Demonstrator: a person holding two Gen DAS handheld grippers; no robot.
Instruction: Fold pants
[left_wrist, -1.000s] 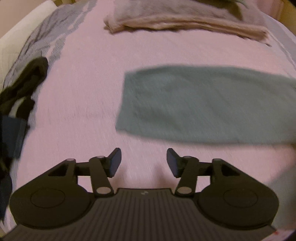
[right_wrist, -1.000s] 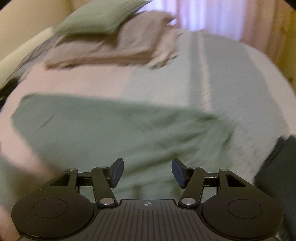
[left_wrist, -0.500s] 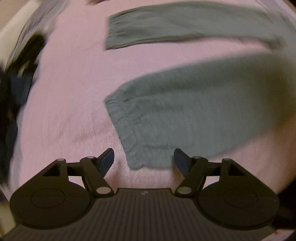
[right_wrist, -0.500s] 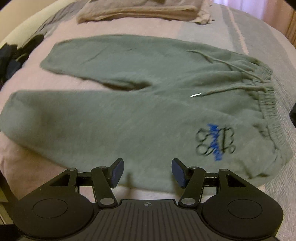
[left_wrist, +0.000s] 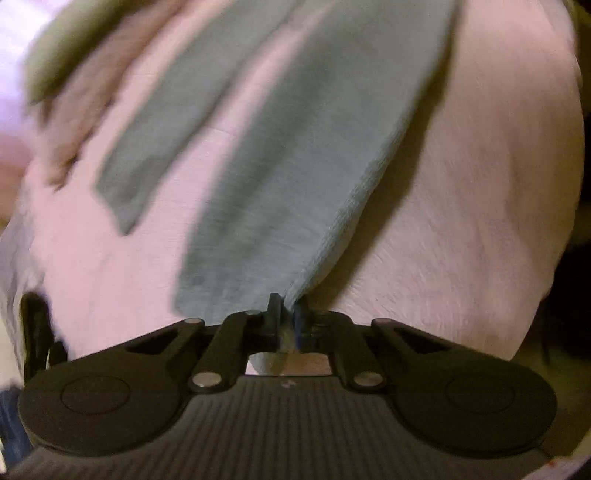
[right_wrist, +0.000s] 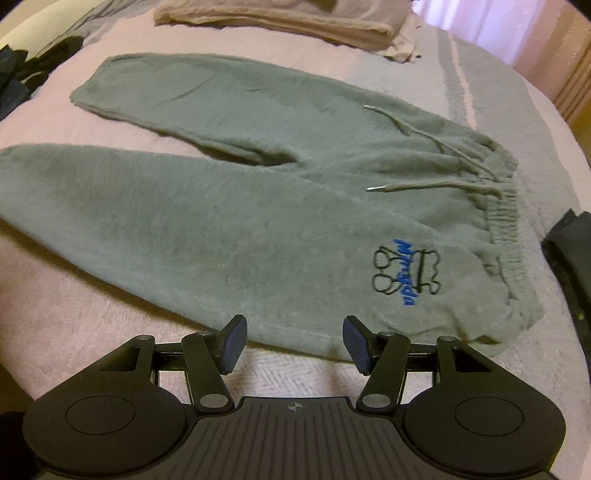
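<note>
Grey-green fleece jogger pants (right_wrist: 229, 206) spread flat on pink bedspread (right_wrist: 74, 325), near front edge; no fold made yet.
Left gripper (left_wrist: 286, 317) just closed, clamped on leg cuff.
Right gripper (right_wrist: 293, 345) wide, empty, at near hip edge.
Remaining: all folds.

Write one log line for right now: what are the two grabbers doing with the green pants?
left gripper: jaws just closed on pants leg cuff | right gripper: jaws open, nothing held, near waistband side | pants: flat on bed, unfolded
</note>
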